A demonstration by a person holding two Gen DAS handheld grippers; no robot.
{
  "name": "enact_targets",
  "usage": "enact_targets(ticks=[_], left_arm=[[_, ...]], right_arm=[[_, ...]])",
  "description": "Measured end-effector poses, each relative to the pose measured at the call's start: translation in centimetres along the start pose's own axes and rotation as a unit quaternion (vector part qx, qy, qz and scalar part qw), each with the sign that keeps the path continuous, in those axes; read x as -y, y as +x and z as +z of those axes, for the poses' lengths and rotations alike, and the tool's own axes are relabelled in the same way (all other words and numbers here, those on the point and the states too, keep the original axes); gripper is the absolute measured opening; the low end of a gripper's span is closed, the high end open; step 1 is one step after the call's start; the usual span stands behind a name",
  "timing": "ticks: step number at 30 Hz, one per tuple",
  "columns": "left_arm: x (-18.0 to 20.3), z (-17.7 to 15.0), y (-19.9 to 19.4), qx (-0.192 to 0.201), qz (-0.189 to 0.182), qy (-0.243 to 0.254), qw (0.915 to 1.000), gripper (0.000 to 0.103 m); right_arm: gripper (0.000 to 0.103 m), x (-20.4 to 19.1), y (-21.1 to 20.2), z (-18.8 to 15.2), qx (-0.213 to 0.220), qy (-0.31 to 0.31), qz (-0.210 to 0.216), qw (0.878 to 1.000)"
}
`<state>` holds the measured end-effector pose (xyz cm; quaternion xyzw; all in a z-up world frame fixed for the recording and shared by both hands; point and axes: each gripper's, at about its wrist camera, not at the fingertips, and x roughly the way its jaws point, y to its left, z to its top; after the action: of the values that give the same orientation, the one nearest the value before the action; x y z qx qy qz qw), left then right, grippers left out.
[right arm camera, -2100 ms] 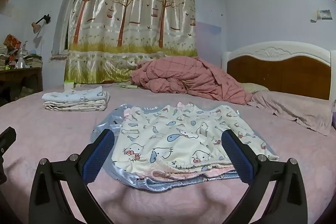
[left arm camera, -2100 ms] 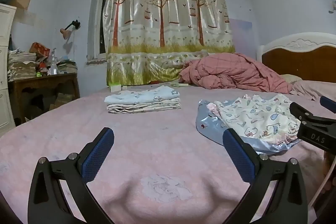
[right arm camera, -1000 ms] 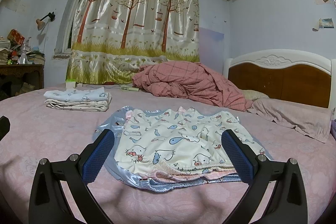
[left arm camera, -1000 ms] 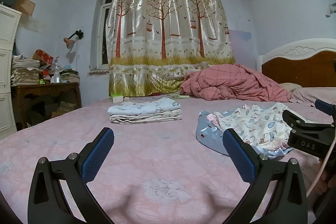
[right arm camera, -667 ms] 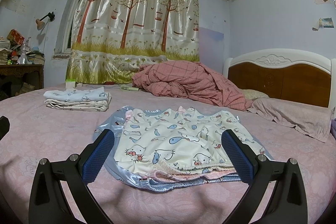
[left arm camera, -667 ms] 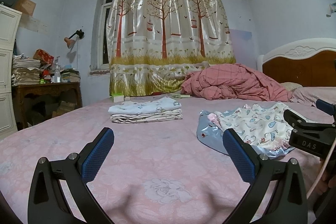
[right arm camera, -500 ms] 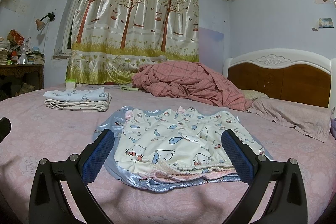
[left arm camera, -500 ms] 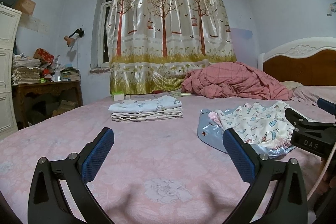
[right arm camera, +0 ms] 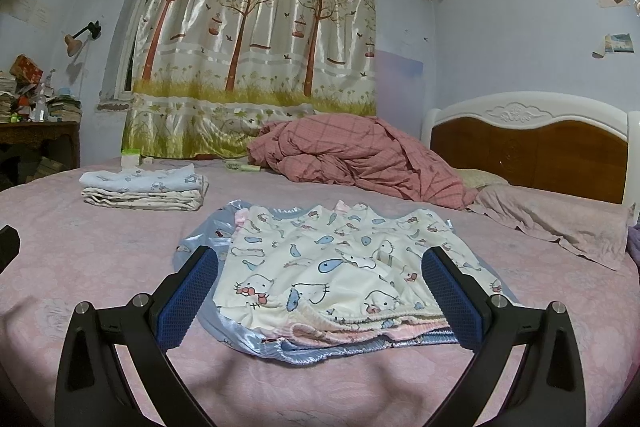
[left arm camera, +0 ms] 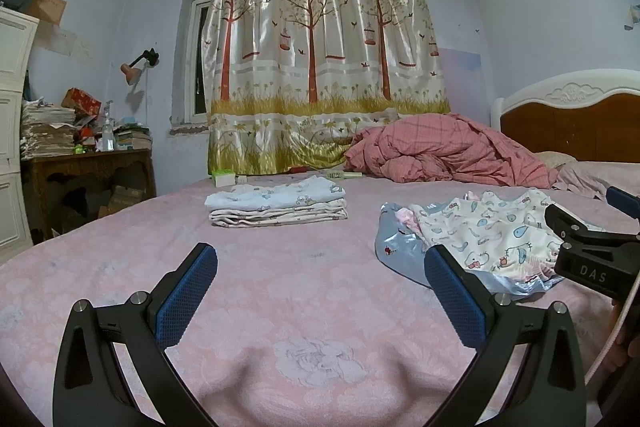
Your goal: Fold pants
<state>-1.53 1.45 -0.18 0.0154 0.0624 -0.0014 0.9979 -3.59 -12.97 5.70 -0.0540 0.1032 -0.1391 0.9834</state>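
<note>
1. The left gripper (left arm camera: 320, 291) is spread wide with nothing between its blue pads, low over the bare pink bedspread (left arm camera: 280, 279).
2. The right gripper (right arm camera: 320, 291) is also spread wide and empty, just in front of a pile of pants (right arm camera: 340, 267).
3. The top pants are cream with a cat and fish print, lying flat on pink and shiny blue garments, waistbands toward the camera.
4. In the left view, the pile (left arm camera: 492, 239) lies to the right, beside the right gripper's black body (left arm camera: 596, 259).
5. A folded stack of clothes (left arm camera: 276, 207) sits farther back on the bed, well apart from the pile.
6. A rumpled red checked quilt (right arm camera: 352, 159) lies near the headboard (right arm camera: 532, 147), below the tree-print curtain (right arm camera: 256, 39).
</note>
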Motion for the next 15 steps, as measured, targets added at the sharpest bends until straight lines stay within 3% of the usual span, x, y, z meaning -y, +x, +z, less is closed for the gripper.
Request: enact_targets(ticks=[15], left_arm=[[-0.07,0.03,0.04,-0.002,0.000,-0.001,1.0000,0.103]], right_arm=[[0.103,0.30,0.28,0.02,-0.004,0.000,-0.003,1.000]])
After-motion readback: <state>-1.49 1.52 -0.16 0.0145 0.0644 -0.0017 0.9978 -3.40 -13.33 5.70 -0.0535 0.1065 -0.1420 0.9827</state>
